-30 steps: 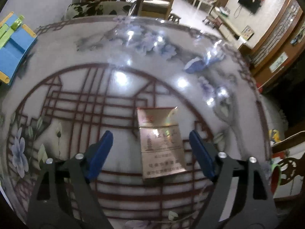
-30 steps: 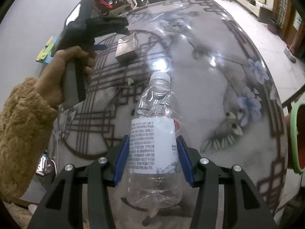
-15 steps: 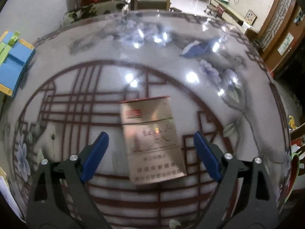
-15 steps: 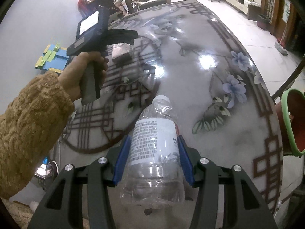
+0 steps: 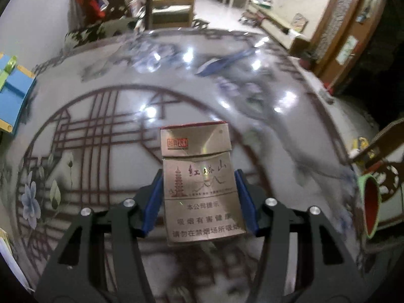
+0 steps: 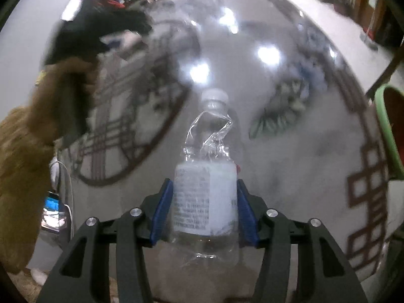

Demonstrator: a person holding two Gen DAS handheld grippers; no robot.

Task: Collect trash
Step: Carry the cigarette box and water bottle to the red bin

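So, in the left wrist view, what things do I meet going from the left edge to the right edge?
Blue folder → cigarette pack between the closing pads of the left claw → green-rimmed bin.

- The left wrist camera sits just behind the left gripper (image 5: 199,202), looking steeply down along its jaws at the glossy grey bench with dark red lattice print (image 5: 101,131), close above it; the room lies beyond the far edge.
- The right wrist camera sits behind the right gripper (image 6: 204,209), also angled steeply down and close to the bench (image 6: 290,151).
- Both views share the lattice circle and the green-rimmed red bin (image 5: 370,207) (image 6: 388,126) at right; the right view also catches the left gripper, blurred, upper left (image 6: 101,32).
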